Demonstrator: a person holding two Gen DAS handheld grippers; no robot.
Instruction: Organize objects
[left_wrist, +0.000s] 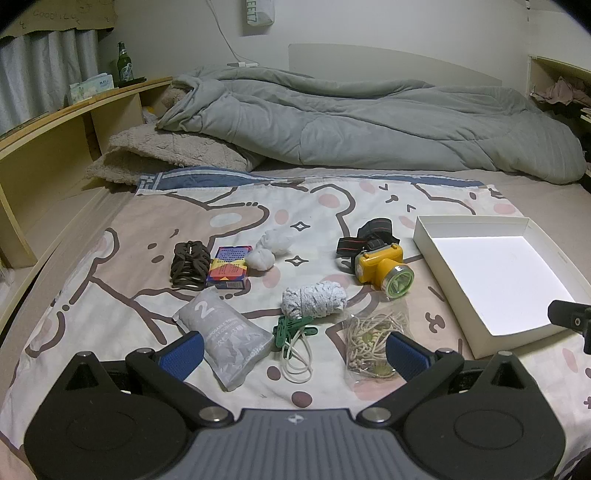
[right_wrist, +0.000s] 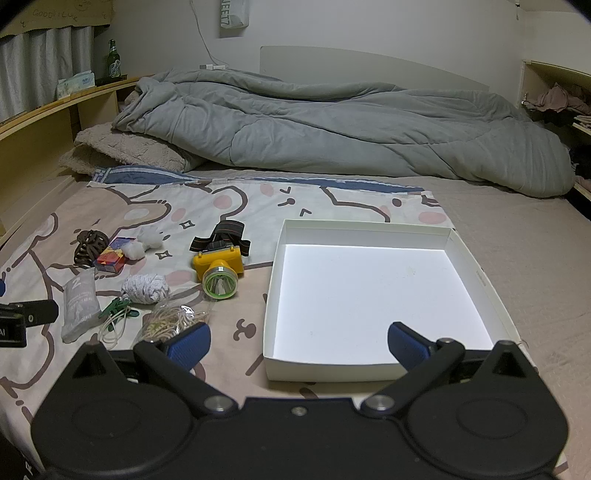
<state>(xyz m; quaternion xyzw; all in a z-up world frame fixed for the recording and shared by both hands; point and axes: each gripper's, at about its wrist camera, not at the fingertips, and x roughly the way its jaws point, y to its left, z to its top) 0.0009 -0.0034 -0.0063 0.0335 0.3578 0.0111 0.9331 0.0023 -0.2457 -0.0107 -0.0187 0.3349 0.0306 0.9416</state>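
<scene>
While both grippers hang over the bed, the left gripper (left_wrist: 293, 349) stands wide with nothing between its blue ribbed pads, and the right gripper (right_wrist: 299, 343) is spread just as wide and equally empty.

Just ahead of the left gripper's left pad lies a grey soft plastic pack (left_wrist: 225, 338) printed with a large "2" and the words "DISPOSABLE TOWEL"; smaller print below is too fine to read. Between the pads sit green plastic clothes pegs (left_wrist: 291, 328) touching a loop of pale rubber bands (left_wrist: 297, 356). By the right pad lies a clear plastic bag of cream cord (left_wrist: 373, 341). Farther ahead are a white-and-grey wound bundle of string (left_wrist: 314, 299), a small colourful printed card box (left_wrist: 228, 267) whose text cannot be read, a dark brown claw hair clip (left_wrist: 188, 264) and two white gauzy balls (left_wrist: 267, 249). Ahead to the right rests a yellow plastic headlamp with a black and red strap (left_wrist: 380, 262).

The shallow white cardboard box tray (right_wrist: 275, 295) lies open directly ahead of the right gripper, holding nothing. Beyond, a rumpled grey quilt (right_wrist: 332, 122) crosses the bed; a white hanging bag (right_wrist: 233, 13) on the wall shows letters ending "EET7".
</scene>
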